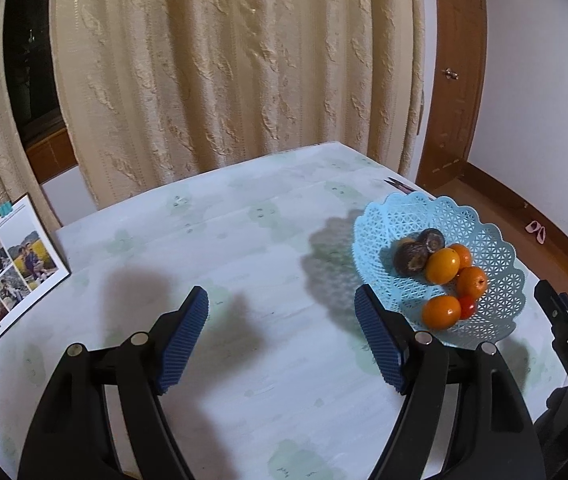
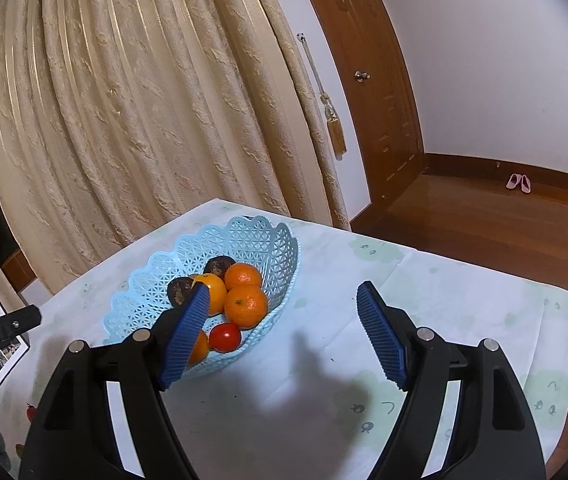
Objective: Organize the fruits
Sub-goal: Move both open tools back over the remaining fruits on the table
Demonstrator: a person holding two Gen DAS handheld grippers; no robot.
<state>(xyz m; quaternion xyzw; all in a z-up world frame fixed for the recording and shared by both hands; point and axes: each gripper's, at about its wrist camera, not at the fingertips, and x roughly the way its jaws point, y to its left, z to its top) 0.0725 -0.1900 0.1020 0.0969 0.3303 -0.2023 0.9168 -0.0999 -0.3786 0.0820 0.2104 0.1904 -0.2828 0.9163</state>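
Observation:
A light blue lattice basket [image 1: 495,248] stands on the table at the right of the left wrist view and left of centre in the right wrist view [image 2: 156,272]. It holds several oranges [image 1: 441,266] [image 2: 246,306], two dark brown fruits [image 1: 411,259] [image 2: 180,290] and a small red fruit [image 1: 467,306] [image 2: 224,338]. My left gripper [image 1: 282,300] is open and empty above the tablecloth, left of the basket. My right gripper [image 2: 282,300] is open and empty, its left finger in front of the basket's near rim.
The table has a white cloth with pale green prints [image 1: 244,240]. A photo card [image 1: 8,264] stands at the table's left edge. A small red thing [image 2: 31,411] lies at the lower left. Cream curtains [image 1: 224,60], a wooden door [image 2: 371,80] and pink slippers [image 2: 519,182] lie beyond.

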